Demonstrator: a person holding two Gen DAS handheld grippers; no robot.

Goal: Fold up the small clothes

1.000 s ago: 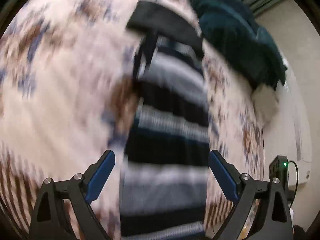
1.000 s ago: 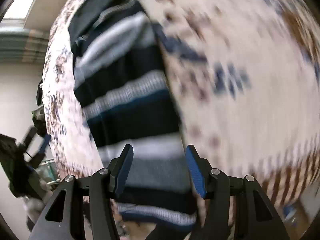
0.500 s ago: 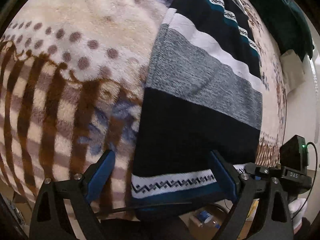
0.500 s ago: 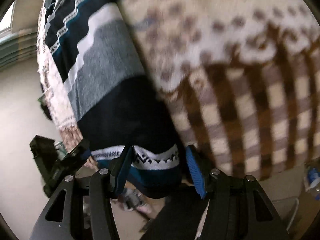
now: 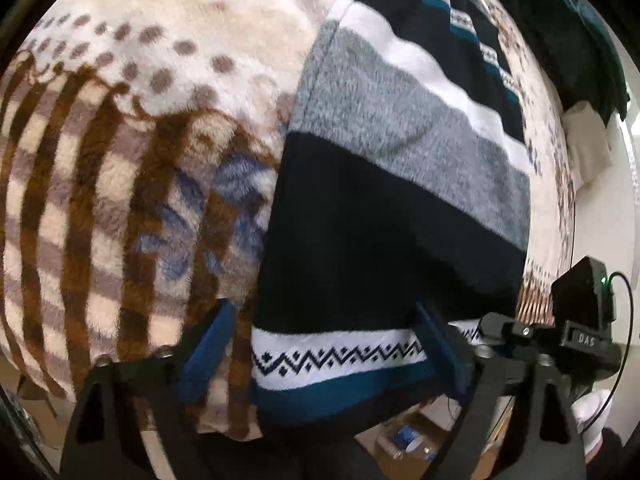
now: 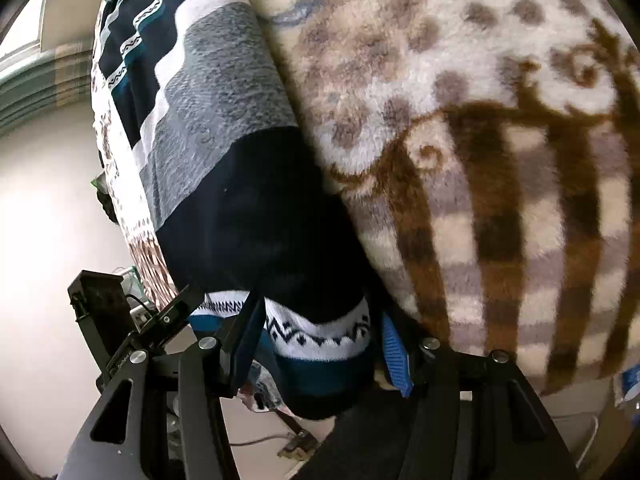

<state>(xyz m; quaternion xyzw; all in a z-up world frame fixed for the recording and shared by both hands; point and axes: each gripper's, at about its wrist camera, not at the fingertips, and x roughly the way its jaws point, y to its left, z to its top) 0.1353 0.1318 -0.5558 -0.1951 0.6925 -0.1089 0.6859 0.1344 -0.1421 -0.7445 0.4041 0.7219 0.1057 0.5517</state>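
A knitted sweater (image 5: 400, 208) with navy, grey, white and teal stripes lies folded lengthwise on a fleece blanket (image 5: 120, 160). Its zigzag hem (image 5: 340, 352) hangs over the bed's near edge. My left gripper (image 5: 324, 344) straddles the hem's left part and its jaws are closing: one blue finger (image 5: 212, 340) lies on the blanket, the other (image 5: 436, 344) on the sweater, and neither pad presses. My right gripper (image 6: 320, 348) is open around the hem's right corner (image 6: 320, 332). Each gripper shows in the other's view, the left gripper (image 6: 160, 320) beside the right.
A dark green garment (image 5: 580, 40) and a white pillow (image 5: 588, 140) lie at the bed's far end. Below the bed edge the floor holds a plastic bottle (image 5: 404, 440) and cables (image 6: 260, 440). A striped curtain (image 6: 40, 76) hangs by a pale wall.
Both grippers have dropped from above the sweater's middle to its hem at the bed edge. The left gripper's fingers have drawn closer together; the right gripper's gap is the same.
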